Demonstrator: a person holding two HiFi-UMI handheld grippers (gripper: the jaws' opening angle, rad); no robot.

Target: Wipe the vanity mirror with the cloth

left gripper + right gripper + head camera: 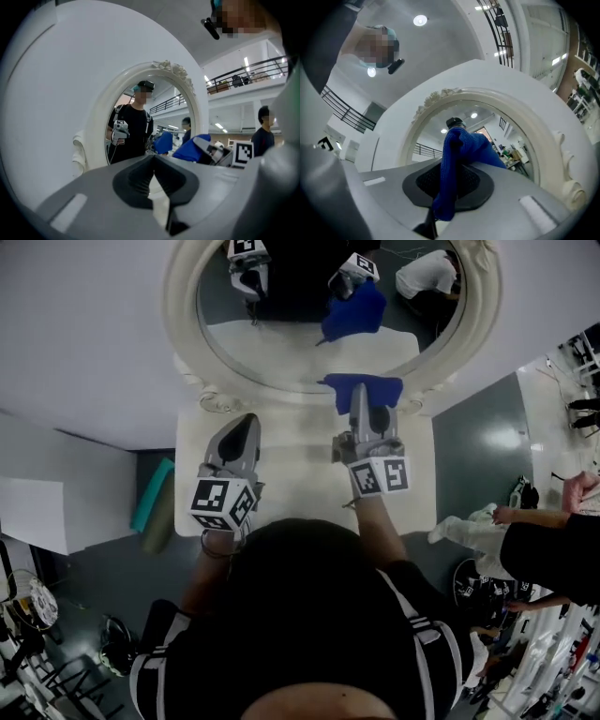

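- Head view: we see the vanity mirror (300, 343) standing at the far edge of a white table (300, 479), with a pale wall around its ornate frame.
- Our right gripper (360, 401) is clamped on the blue cloth (366, 388), which is bunched at the mirror's lower rim; we cannot tell whether it touches the glass.
- Our left gripper (246, 427) hovers over the table's left part, its jaws closed together on nothing.
- Bare tabletop lies between the grippers. A teal roll (153, 495) lies on the floor off the left edge, and bystanders (548, 554) stand to the right.
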